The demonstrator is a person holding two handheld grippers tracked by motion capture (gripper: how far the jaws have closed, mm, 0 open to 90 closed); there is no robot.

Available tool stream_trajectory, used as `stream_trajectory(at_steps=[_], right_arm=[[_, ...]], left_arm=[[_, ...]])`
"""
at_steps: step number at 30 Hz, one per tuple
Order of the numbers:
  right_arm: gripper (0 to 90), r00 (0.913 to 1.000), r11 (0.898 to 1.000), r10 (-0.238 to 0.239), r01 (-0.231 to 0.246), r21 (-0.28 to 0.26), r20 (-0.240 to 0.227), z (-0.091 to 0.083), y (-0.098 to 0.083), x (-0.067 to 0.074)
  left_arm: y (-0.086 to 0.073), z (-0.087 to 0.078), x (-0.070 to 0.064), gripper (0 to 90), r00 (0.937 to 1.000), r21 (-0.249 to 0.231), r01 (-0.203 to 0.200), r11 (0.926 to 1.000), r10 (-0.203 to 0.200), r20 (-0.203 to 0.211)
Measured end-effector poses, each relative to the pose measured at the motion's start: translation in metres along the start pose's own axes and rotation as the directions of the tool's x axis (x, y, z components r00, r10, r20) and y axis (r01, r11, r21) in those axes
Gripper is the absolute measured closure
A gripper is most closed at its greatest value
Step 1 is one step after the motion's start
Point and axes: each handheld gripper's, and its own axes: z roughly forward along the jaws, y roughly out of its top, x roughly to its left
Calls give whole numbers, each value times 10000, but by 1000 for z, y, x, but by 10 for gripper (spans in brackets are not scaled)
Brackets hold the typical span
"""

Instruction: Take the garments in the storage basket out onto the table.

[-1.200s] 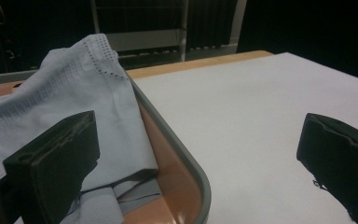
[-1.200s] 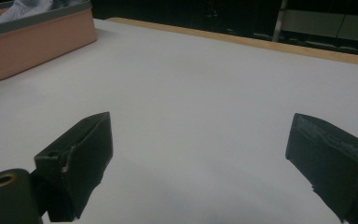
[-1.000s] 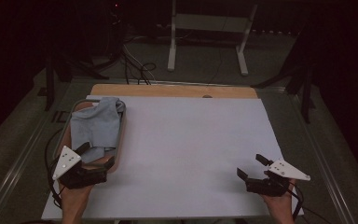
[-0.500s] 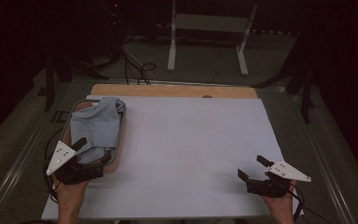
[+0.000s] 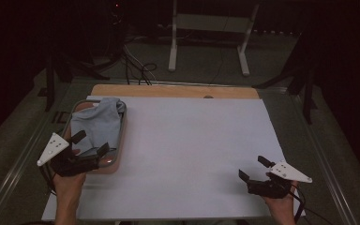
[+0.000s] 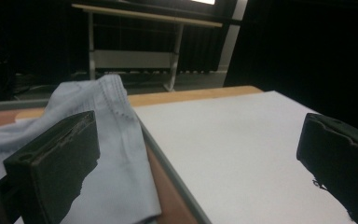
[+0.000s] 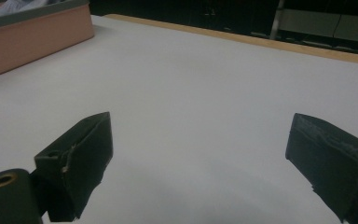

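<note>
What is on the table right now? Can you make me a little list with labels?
cloth: light blue cloth, bunched up inside the tray
tray: pink tray with a grey rim, on the table's left side
table top: white sheet over a wooden board
left gripper: left gripper, jaws open, at the tray's near end by the cloth, not gripping it
right gripper: right gripper, jaws open, over bare sheet at the near right, holding nothing
</note>
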Motion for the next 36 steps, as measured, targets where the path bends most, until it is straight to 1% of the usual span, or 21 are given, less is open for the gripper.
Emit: stream_trajectory(at_steps=[6,7,11,15,22,29,34,36], right_arm=[[76,10000,10000,43,-43,9,32,0,0,-1],[76,10000,10000,1,-1,24,29,0,0,-1],[76,10000,10000,-1,1,20,22,1,0,-1],[76,10000,10000,77,-77,8,22,1,0,-1],[76,10000,10000,84,-84,25,-7,1,-1,-1],[76,9999,9999,103,-103,29,-20,2,-1,-1],[76,10000,9999,96,-96,33,-24,2,-1,-1],[76,9999,9999,101,-101,26,-25,2,-1,-1]], left_arm=[[7,4,7,6,9999,-69,89,9999,-90,-107],[11,7,11,6,9998,-32,99,9999,-100,-162],[16,12,16,6,9996,93,81,9999,-78,-272],[19,17,22,6,9990,137,320,9994,-315,-328],[25,26,30,6,9977,334,446,9984,-428,-519],[34,33,35,6,9966,460,487,9978,-455,-681],[38,39,38,6,9960,618,457,9970,-407,-795],[41,43,40,6,9956,758,407,9963,-341,-868]])
